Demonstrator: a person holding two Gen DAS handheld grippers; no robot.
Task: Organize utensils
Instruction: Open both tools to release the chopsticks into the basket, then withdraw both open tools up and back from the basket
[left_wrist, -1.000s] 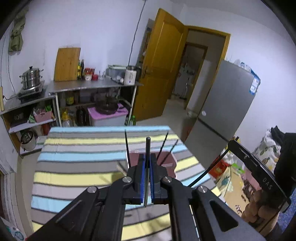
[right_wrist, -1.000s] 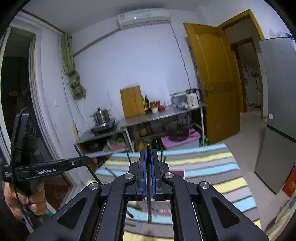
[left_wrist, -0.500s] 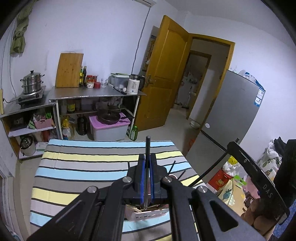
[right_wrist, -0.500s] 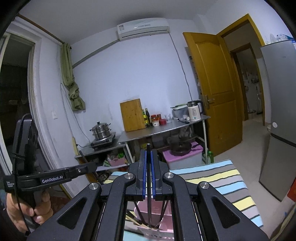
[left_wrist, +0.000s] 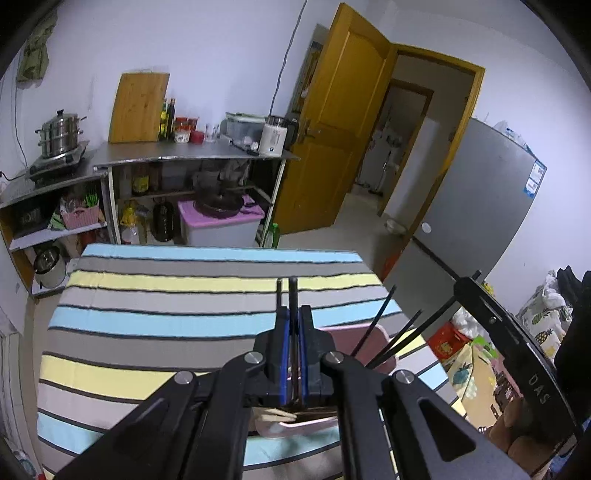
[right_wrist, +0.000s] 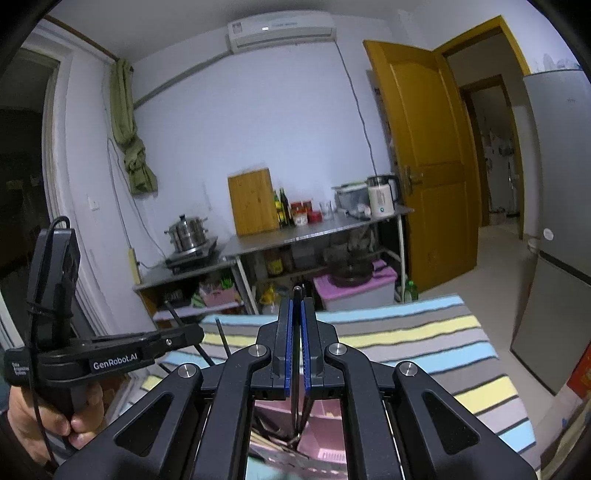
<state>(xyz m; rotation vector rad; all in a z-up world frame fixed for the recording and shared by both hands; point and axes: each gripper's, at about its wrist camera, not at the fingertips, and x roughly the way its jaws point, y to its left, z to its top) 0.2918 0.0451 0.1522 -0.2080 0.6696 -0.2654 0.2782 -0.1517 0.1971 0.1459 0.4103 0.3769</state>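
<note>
My left gripper is shut on a thin black chopstick that stands nearly upright, right above a pink utensil holder on the striped tablecloth. Other black chopsticks lean out of the holder, and pale wooden ones lie in it. My right gripper is shut on another black chopstick whose lower end dips into the pink holder. Each view shows the other gripper in a hand at its side: the right one and the left one.
Past the table's far edge stands a steel counter with a cutting board, bottles, a kettle and a steamer pot. A yellow door stands ajar, and a grey fridge is at the right. Bags lie on the floor at the right.
Both grippers have come forward and down with their chopsticks. The pink holder, ahead on the table a second ago, now lies directly under the fingers.
</note>
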